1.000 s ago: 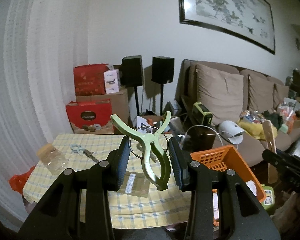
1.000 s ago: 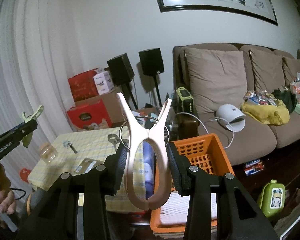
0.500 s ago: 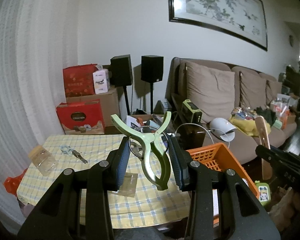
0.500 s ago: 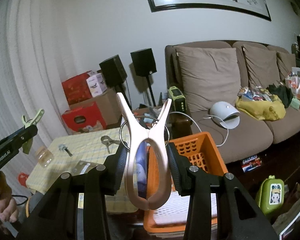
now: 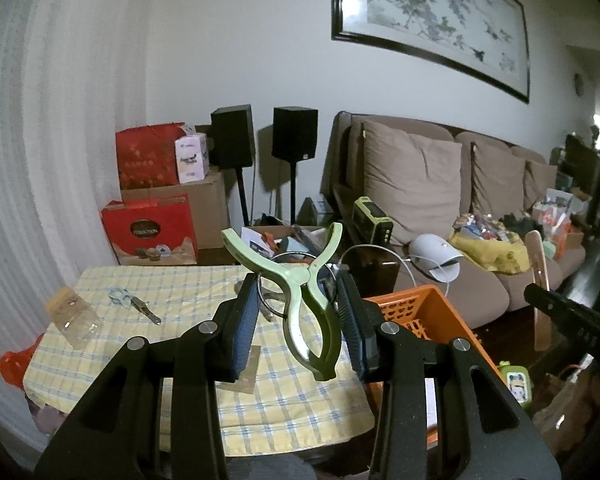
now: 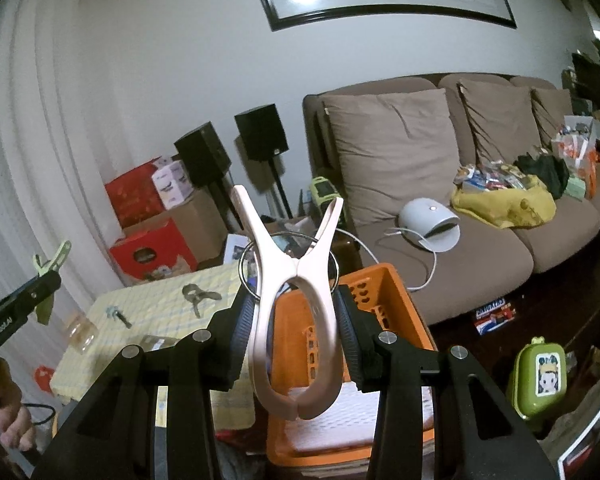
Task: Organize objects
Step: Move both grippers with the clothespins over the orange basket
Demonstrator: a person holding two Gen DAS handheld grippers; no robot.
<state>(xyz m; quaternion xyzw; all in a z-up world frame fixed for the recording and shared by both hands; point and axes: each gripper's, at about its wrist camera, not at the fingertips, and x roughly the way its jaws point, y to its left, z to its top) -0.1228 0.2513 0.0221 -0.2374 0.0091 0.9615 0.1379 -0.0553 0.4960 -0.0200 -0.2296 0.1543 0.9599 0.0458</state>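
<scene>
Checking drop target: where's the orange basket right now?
In the right wrist view the orange basket sits low at centre, directly behind the right gripper and its pink clip, beside the yellow checked table, in front of the sofa.

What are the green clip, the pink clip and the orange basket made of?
Green clip: looks like smooth moulded plastic, slightly shiny, with a metal wire ring.
Pink clip: probably plastic too, glossy, with the same thin metal ring.
Orange basket: likely stiff plastic, matte, with moulded holes in its walls.
</scene>
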